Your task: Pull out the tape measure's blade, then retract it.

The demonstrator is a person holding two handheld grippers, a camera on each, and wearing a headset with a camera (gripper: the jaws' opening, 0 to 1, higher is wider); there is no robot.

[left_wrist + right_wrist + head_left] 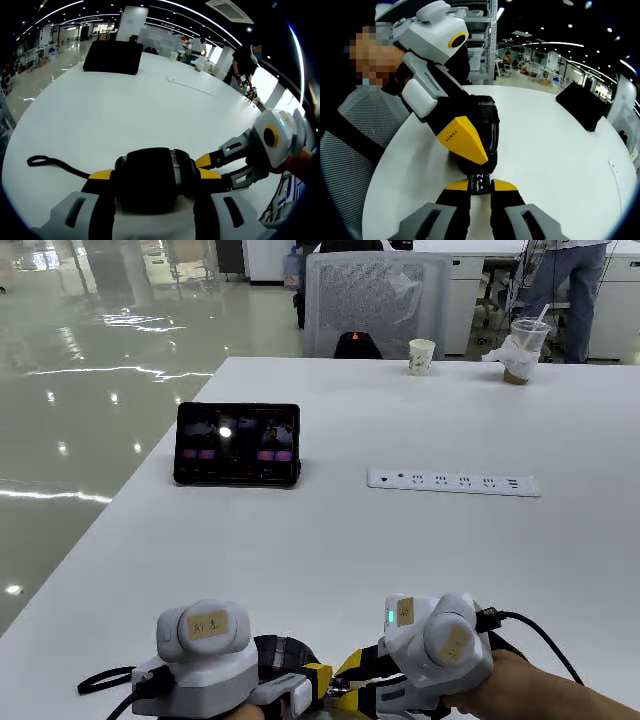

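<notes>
Pull-out seemingly starting: left gripper (156, 176) fingers clamp tape (487, 120), right gripper (480, 187) fingers pinch blade (479, 179) tip; next needs steady straight draw.

In the left gripper view, the left gripper (156, 176) covers the lower part of the tape measure (150, 167). In the right gripper view, that gripper blocks much of the black case, and the print on the blade end (479, 180) pinched by the right gripper (480, 186) is too small to read. The head view's bottom edge cuts off the 2 grippers.
</notes>
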